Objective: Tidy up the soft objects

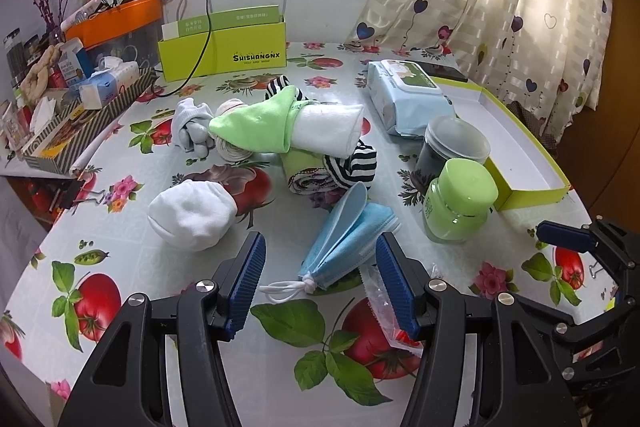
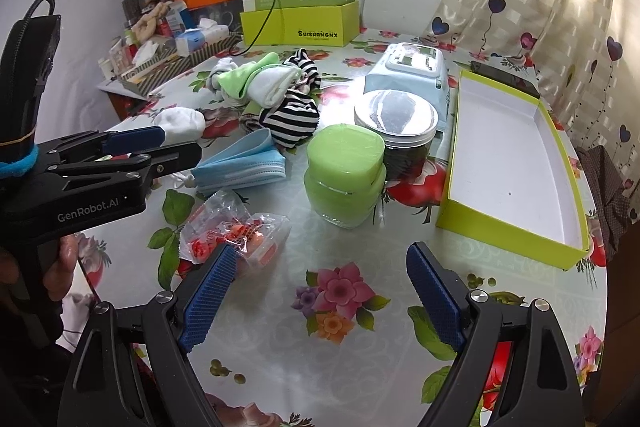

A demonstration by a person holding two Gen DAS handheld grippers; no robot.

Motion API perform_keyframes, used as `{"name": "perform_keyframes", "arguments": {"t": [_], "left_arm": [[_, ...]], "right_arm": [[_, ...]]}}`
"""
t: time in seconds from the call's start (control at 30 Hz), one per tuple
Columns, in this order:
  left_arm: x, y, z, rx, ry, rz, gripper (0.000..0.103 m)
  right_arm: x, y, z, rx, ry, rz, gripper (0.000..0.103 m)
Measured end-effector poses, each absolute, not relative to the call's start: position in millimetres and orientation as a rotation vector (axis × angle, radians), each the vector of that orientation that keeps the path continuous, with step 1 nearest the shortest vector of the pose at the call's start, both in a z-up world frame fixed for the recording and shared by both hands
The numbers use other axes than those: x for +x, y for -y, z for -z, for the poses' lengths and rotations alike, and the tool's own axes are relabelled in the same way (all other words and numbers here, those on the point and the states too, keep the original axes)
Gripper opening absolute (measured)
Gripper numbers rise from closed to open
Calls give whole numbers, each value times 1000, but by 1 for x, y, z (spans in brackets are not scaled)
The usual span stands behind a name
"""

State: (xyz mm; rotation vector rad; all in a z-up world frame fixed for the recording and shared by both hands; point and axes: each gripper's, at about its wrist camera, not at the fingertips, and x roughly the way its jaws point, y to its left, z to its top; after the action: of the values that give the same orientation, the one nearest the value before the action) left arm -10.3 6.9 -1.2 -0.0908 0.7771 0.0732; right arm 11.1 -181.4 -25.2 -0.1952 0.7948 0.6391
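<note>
Blue pleated masks (image 1: 352, 239) — folded, between open left claw (image 1: 320, 283).

Blue masks (image 1: 352, 239): lying folded, just before the striped cloth (image 1: 352, 167).
White cap (image 1: 192, 215): sitting left of it.

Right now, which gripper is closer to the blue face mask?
Left. The left gripper is open with the blue face mask just ahead of its fingertips; the right gripper is open farther off, past the green jar.

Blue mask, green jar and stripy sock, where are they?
blue mask (image 1: 352, 239), left wrist view, middle of its folded layers
green jar (image 2: 344, 157), right wrist view, top of its lid
stripy sock (image 2: 290, 121), right wrist view, middle of the bundle
</note>
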Motion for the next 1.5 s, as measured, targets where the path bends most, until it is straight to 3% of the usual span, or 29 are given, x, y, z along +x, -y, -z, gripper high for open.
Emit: {"name": "perform_keyframes", "arguments": {"t": [1.5], "left_arm": [[-9,-10,6,-116,-791,-46,58]], "right_arm": [[10,173,23,-203,-785,-668,88]]}}
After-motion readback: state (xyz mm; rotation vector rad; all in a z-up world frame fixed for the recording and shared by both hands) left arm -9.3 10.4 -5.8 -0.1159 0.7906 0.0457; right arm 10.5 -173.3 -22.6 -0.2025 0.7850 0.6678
